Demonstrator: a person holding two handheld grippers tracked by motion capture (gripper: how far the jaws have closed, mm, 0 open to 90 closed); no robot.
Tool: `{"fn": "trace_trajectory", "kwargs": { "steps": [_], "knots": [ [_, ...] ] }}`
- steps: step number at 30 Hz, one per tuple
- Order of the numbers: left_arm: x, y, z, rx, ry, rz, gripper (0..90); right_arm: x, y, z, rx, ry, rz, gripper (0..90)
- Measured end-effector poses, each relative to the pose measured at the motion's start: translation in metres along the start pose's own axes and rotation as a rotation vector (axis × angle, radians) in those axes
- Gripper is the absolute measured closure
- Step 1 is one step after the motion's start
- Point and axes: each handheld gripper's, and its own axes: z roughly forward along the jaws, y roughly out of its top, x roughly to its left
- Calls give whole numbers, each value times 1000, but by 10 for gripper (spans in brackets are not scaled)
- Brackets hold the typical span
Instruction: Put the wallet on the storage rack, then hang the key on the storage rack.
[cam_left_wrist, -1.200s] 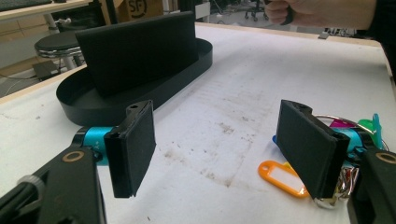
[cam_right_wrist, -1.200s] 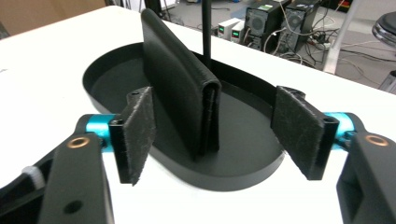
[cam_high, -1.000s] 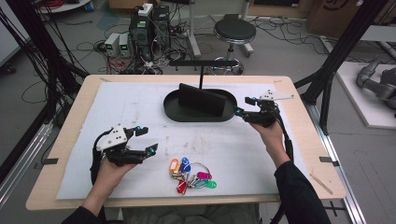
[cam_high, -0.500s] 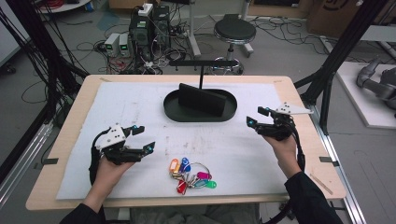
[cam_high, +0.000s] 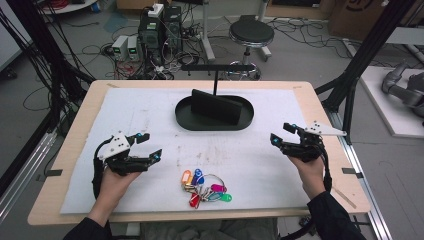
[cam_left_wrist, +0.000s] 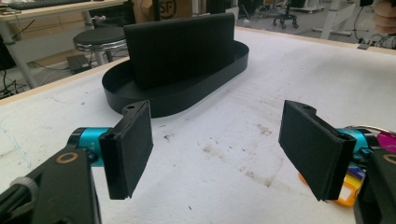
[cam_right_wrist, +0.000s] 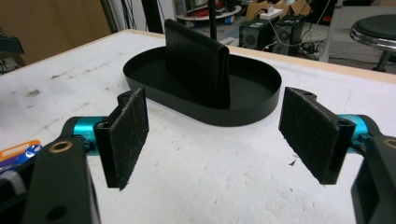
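Bench: a wooden table (cam_high: 320, 107) covered almost to its edges by a white mat (cam_high: 150, 115), scuffed with dark marks.
Tray: a black oval tray (cam_high: 186, 119) sits on the mat near the middle of the bench's far edge.
Tray contents: one black flat wallet-like block (cam_high: 216, 106) stands upright on its long edge inside the tray, running along the tray's length. A thin black T-shaped stand (cam_high: 215, 75) rises at the tray's far side.
Left gripper: the left gripper (cam_high: 146, 146) is over the mat toward the bench's left edge, well apart from the tray. Its jaws are spread wide with nothing between them.
Left hand: the left hand (cam_high: 114, 176) comes up from the near edge, wrapped around the gripper's body, pointing it level toward the tray.
Key bunch: a bunch of keys with coloured tags (cam_high: 204, 187) lies flat on the mat near the middle of the near edge, between the two grippers and closer to the left one. Neither gripper touches it.
Right gripper: the right gripper (cam_high: 282, 133) is over the mat near the bench's right edge, aimed back toward the tray. Its jaws have just been opening and stand released, wide apart and empty.
Right hand: the right hand (cam_high: 311, 167), in a dark sleeve (cam_high: 332, 216), reaches in from the near right corner.
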Motion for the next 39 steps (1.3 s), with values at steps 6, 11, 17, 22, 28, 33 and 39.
{"fn": "trace_trajectory", "kwargs": {
  "steps": [6,11,17,22,28,33,39],
  "knots": [
    [-1,2,2,-5,6,13,260,-4,-6,-6,8,-17,7,243],
    [-1,2,5,-2,5,17,260,-6,-5,-13,-7,-34,19,242],
    [0,0,2,1,11,17,260,-6,-7,-14,-2,-33,25,239],
    [1,-2,-1,7,18,16,260,-3,-7,-13,-14,-35,24,240],
    [-1,-2,-1,17,25,19,260,3,-9,-5,22,-6,22,320],
    [-6,-1,-2,25,28,28,261,14,-13,8,53,53,33,389],
    [-7,0,0,26,27,29,261,37,-14,24,94,126,-4,425]
  ]
}}
